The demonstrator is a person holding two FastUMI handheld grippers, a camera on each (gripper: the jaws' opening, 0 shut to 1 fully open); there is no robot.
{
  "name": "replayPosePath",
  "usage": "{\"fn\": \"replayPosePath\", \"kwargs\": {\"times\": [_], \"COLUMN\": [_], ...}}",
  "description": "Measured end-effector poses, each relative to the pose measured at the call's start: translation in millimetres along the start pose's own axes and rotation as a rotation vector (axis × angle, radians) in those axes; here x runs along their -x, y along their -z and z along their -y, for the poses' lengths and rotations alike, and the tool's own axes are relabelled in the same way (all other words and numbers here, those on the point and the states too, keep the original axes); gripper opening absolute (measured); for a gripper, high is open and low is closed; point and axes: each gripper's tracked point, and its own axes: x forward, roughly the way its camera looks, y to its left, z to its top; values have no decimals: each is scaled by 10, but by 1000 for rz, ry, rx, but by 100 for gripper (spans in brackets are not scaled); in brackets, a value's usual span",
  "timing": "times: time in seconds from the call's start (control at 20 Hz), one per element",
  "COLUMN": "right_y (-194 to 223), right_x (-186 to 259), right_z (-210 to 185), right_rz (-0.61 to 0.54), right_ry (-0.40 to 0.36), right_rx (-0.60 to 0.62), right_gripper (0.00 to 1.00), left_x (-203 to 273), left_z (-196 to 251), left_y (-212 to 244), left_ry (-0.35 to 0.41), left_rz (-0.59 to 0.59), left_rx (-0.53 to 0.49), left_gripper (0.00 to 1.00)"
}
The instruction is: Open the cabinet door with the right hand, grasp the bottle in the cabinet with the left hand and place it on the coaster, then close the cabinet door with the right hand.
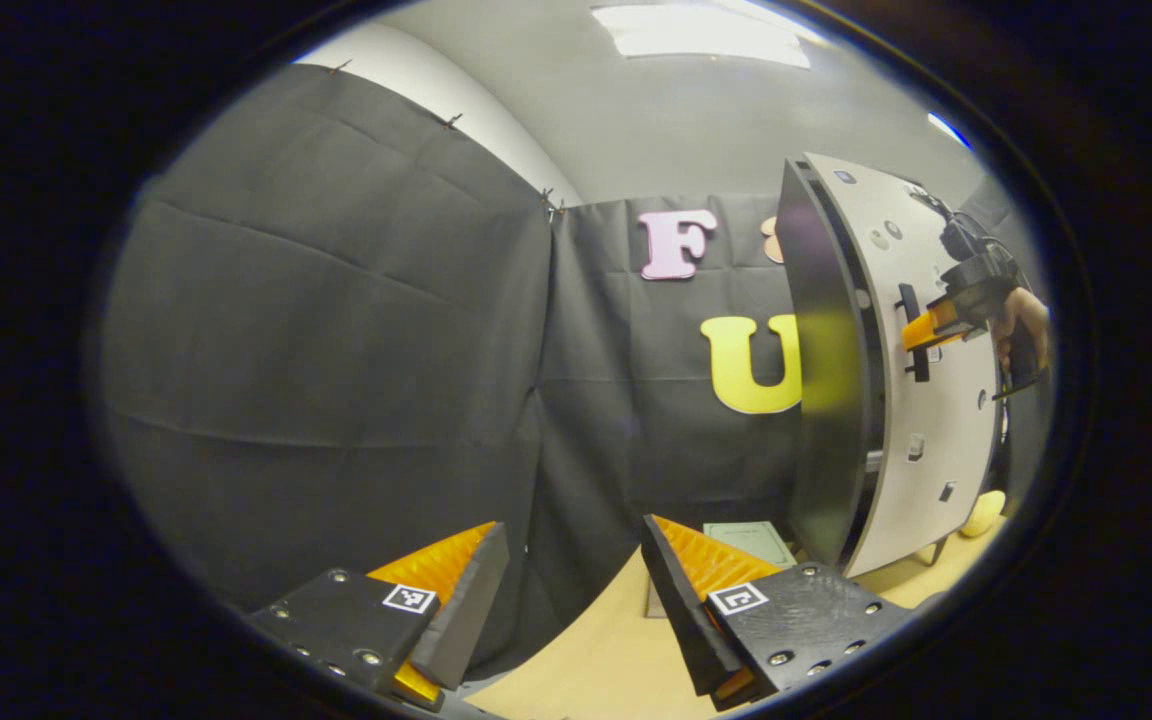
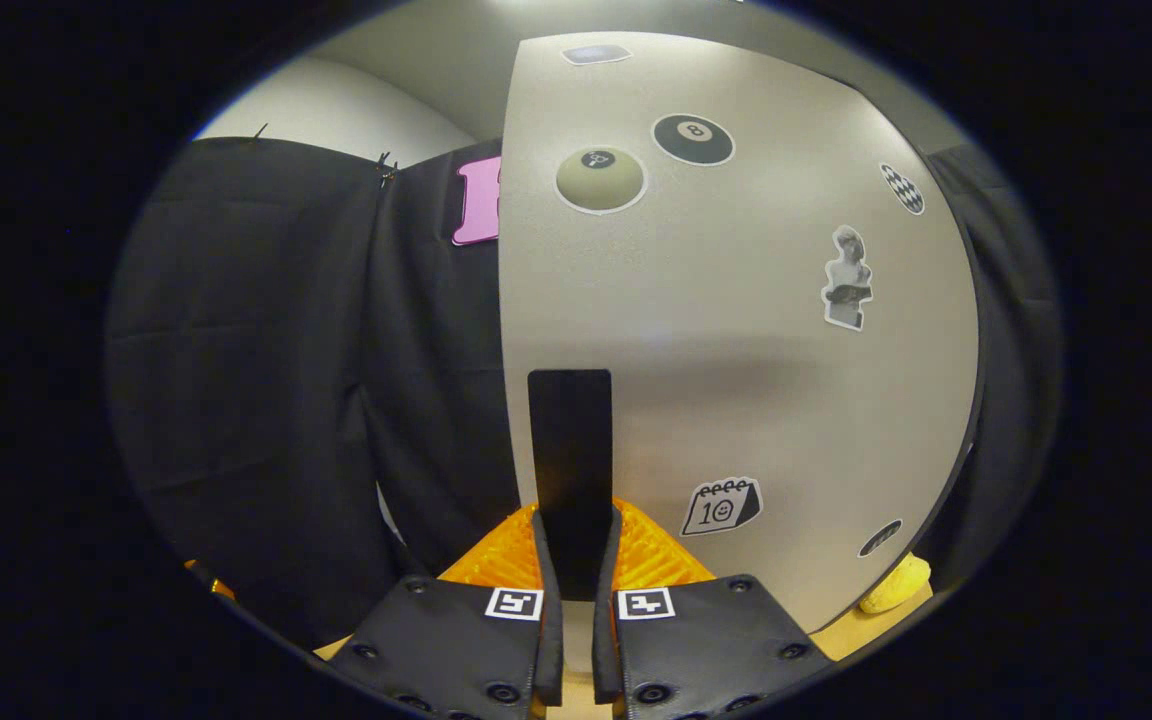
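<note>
Black door handle (image 2: 570,470), between right hand-held gripper (image 2: 576,560) fingers

**Readable marks on the cabinet door**

In the right gripper view, the cabinet door (image 2: 736,330) carries a black billiard-ball sticker (image 2: 693,139) at about 12 o'clock, showing "8". At about 5 o'clock, a calendar sticker (image 2: 722,506) reads "10". The other stickers bear no legible text.

The left gripper (image 1: 576,590) hangs with jaws wide apart, holding nothing. The right gripper (image 2: 576,560) has both fingers pressed on the door handle (image 2: 570,450), held by a hand (image 1: 1024,325).
</note>
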Motion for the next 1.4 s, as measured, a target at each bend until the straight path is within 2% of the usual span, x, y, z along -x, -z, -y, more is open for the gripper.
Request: {"fn": "replayPosePath", "kwargs": {"times": [0.05, 0.1, 0.25, 0.3, 0.35, 0.55, 0.65, 0.85, 0.9, 0.95, 1.05, 1.15, 1.25, 1.35, 1.4], "right_y": [-8, -15, -20, -26, -21, -13, -25, -27, -14, -14, -14, -5, -3, -2, -3], "right_x": [0, 14, 2, 13, 22, 69, 65, 103, 137, 160, 185, 208, 234, 247, 248], "right_z": [10, 11, 19, 33, 50, 108, 122, 161, 176, 191, 224, 272, 306, 337, 353], "right_rz": [0, -3, -11, -11, -14, -22, -25, -25, -26, -29, -33, -32, -36, -37, -35], "right_ry": [-21, -37, -69, -81, -94, -143, -172, -237, -254, -272, -305, -326, -351, -374, -380], "right_rx": [-3, -4, 2, 5, 6, 3, 4, 27, 29, 23, 19, 29, 24, 12, 13], "right_gripper": [10, 13, 13, 10, 13, 13, 10, 10, 13, 10, 13, 10, 10, 17, 10], "left_x": [-15, -34, -44, -48, -44, 6, 58, 196, 229, 248, 279, 324, 360, 401, 422], "left_z": [80, 168, 488, 598, 692, 1123, 1328, 1736, 1838, 1939, 2172, 2405, 2642, 2910, 3035], "left_y": [-16, -14, -6, -28, -80, -195, -260, -263, -263, -281, -337, -387, -452, -476, -490], "left_ry": [18, 37, 108, 131, 149, 209, 222, 239, 247, 249, 264, 285, 305, 336, 352], "left_rz": [4, 7, -9, -7, 2, 25, 44, 29, 28, 27, 37, 45, 57, 60, 62], "left_rx": [3, 4, 1, -3, -10, -31, -25, -17, -21, -29, -29, -30, -36, -36, -41], "left_gripper": [81, 81, 83, 81, 81, 83, 83, 81, 83, 81, 83, 81, 83, 81, 81]}}
